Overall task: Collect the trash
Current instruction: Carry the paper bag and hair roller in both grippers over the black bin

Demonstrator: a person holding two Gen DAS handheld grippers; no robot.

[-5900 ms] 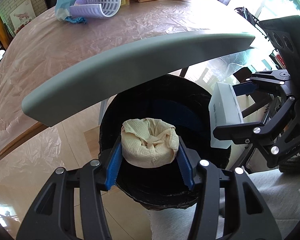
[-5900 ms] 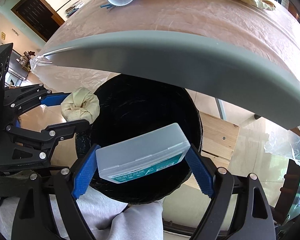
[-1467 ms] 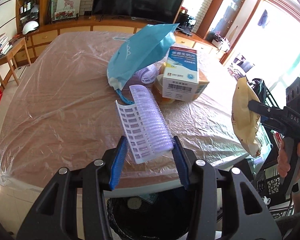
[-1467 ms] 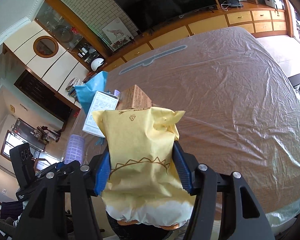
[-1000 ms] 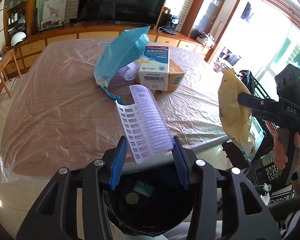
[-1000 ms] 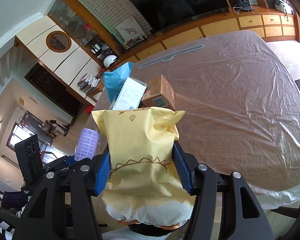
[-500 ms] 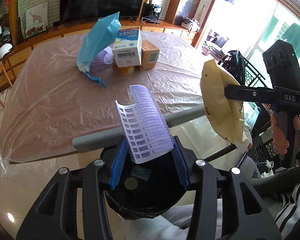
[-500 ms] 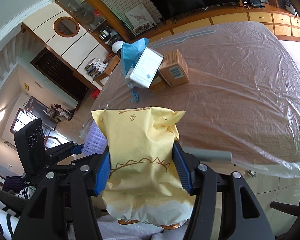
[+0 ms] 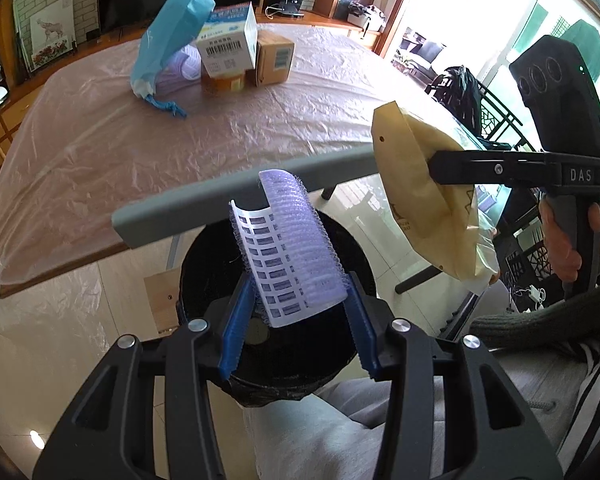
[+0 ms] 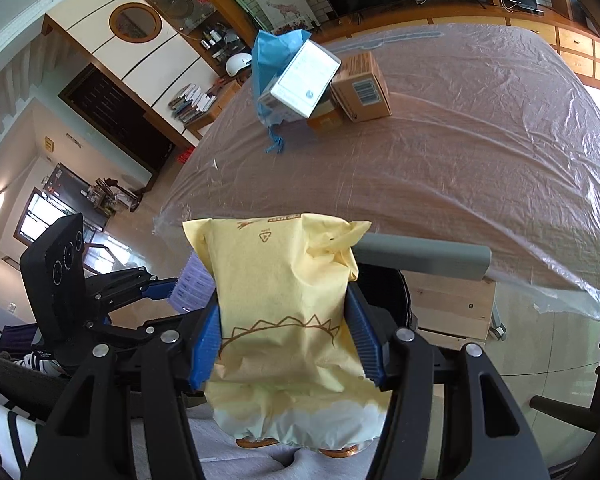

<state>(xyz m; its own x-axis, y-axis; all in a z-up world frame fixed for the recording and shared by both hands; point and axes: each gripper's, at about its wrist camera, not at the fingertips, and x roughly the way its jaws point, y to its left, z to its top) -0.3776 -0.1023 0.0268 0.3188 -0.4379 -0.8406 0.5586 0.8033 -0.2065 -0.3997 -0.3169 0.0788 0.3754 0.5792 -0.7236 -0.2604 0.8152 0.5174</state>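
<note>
My left gripper is shut on a purple bristly hair-roller piece and holds it over the black-lined trash bin below the table edge. My right gripper is shut on a yellow paper bag, near the bin's rim. In the left wrist view the yellow bag hangs to the right of the bin. In the right wrist view the left gripper with the roller is at the left.
The plastic-covered table carries a blue bag, a white-and-blue box and a brown box at its far side. A grey bar edges the table above the bin. My lap is below.
Both grippers have pulled back from the table and down toward the bin, each still holding its item. The bin has come fully into view under the left gripper.
</note>
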